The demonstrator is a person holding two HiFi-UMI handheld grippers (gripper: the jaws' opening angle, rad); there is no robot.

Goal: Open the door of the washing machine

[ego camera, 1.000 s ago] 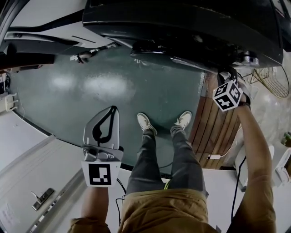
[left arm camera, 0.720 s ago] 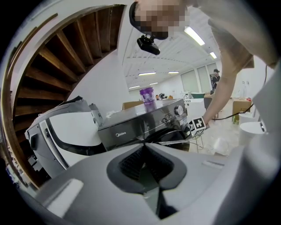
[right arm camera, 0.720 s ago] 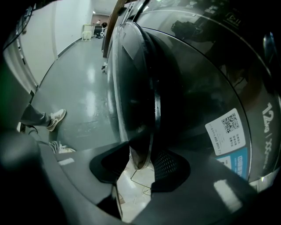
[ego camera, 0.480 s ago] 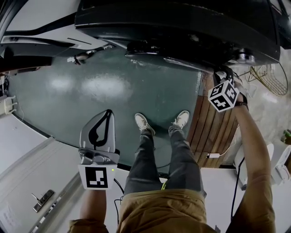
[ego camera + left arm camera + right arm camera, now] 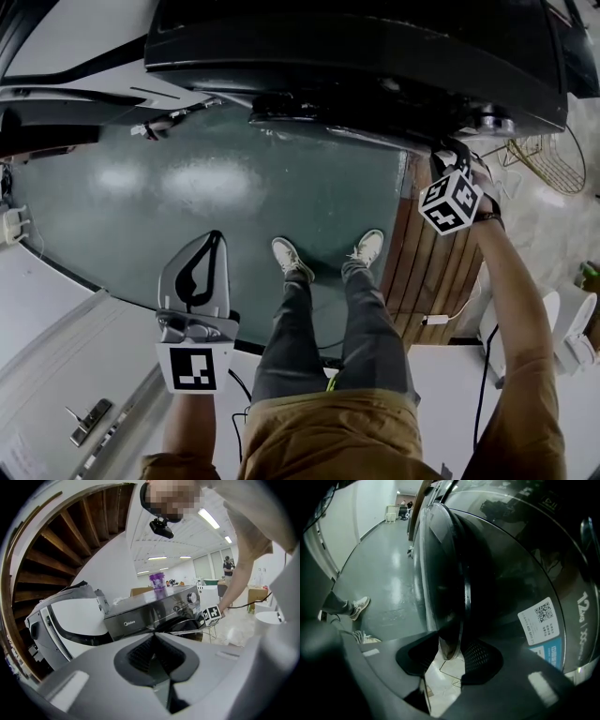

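Jaws of the left gripper [image 5: 217, 236] are pressed together with nothing between them, held well apart from the washing machine [image 5: 356, 47], above the green floor [image 5: 187, 187] before it; the right gripper [image 5: 448, 150] is pinched on the rim of the door [image 5: 440, 573], at the machine's front near its right end.

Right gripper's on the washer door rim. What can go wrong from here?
1. Slip: the right gripper seems to clamp only the thin, glossy, curved rim of the door, close to its fingertips. A hard pull may pop it off.
2. Swing path: the person's shoes stand right in front of the washing machine, so the opening door could hit the legs unless the person steps aside.
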